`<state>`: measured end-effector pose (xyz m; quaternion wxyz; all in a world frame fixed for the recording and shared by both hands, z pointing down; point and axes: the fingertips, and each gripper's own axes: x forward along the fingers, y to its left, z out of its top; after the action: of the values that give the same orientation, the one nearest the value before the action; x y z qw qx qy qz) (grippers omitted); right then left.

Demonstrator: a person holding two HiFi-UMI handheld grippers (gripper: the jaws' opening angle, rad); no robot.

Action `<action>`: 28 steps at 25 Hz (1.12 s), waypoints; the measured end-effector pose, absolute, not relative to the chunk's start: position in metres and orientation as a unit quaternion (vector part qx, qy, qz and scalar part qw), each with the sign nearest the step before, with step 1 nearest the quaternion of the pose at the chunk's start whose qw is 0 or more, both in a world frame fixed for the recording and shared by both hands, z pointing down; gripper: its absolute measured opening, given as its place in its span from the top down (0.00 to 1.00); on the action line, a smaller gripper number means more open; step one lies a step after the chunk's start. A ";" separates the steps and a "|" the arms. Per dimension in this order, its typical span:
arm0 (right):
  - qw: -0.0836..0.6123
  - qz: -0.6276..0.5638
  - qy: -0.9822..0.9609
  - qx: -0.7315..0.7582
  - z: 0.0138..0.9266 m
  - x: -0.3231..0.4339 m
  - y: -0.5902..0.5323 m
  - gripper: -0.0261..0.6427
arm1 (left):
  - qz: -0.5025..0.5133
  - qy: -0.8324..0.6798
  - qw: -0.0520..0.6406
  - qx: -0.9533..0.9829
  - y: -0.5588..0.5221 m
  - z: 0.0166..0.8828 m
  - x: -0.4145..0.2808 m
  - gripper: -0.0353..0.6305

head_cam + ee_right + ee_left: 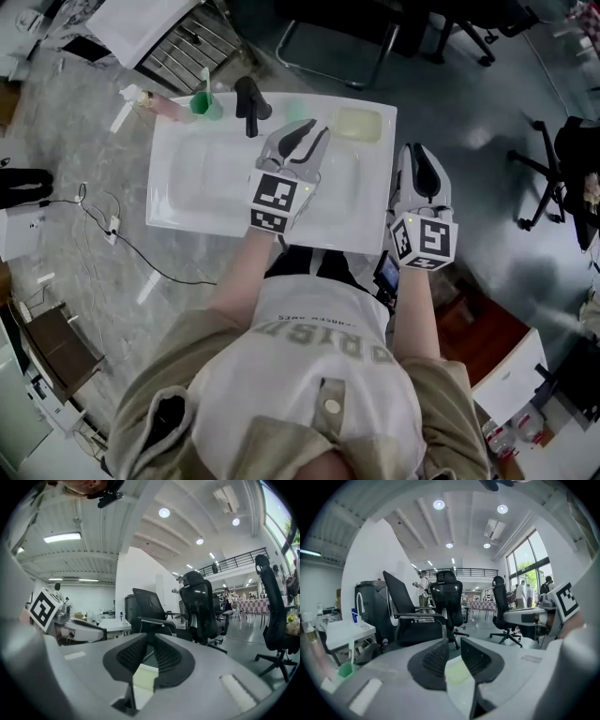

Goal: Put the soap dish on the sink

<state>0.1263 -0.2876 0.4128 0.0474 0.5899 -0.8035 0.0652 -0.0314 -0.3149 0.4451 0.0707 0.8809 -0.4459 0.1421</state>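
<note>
The pale yellow-green soap dish (357, 124) rests on the back right corner of the white sink (202, 178), with neither gripper touching it. My left gripper (305, 129) hovers over the basin just left of the dish. Its jaws stand a narrow gap apart with nothing between them (452, 646). My right gripper (418, 152) hangs off the sink's right edge, above the floor. Its jaws (150, 644) are almost together, a thin slit left, and empty. Both gripper views look out level across the room.
A black faucet (250, 103) and a green cup with a toothbrush (206, 103) stand along the sink's back edge. A cable (122, 239) trails on the floor to the left. Office chairs (553, 169) stand around, and a red-brown box (487, 328) is at lower right.
</note>
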 end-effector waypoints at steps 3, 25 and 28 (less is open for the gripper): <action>0.049 0.042 -0.805 0.590 0.398 0.120 -0.277 0.94 | 0.127 -0.460 0.056 0.877 -0.306 0.429 -0.038 0.86; -0.037 -0.122 -0.795 0.593 0.280 0.098 -0.237 0.95 | -0.037 -0.516 -0.090 0.851 -0.271 0.287 -0.058 0.94; -0.046 -0.126 -0.791 0.597 0.275 0.101 -0.237 0.95 | -0.039 -0.515 -0.097 0.851 -0.271 0.284 -0.055 0.94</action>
<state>0.1013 -0.2374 0.2745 -0.0461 0.5969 -0.7910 -0.1262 -0.0551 -0.2712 0.2836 -0.0973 0.8507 -0.5151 -0.0387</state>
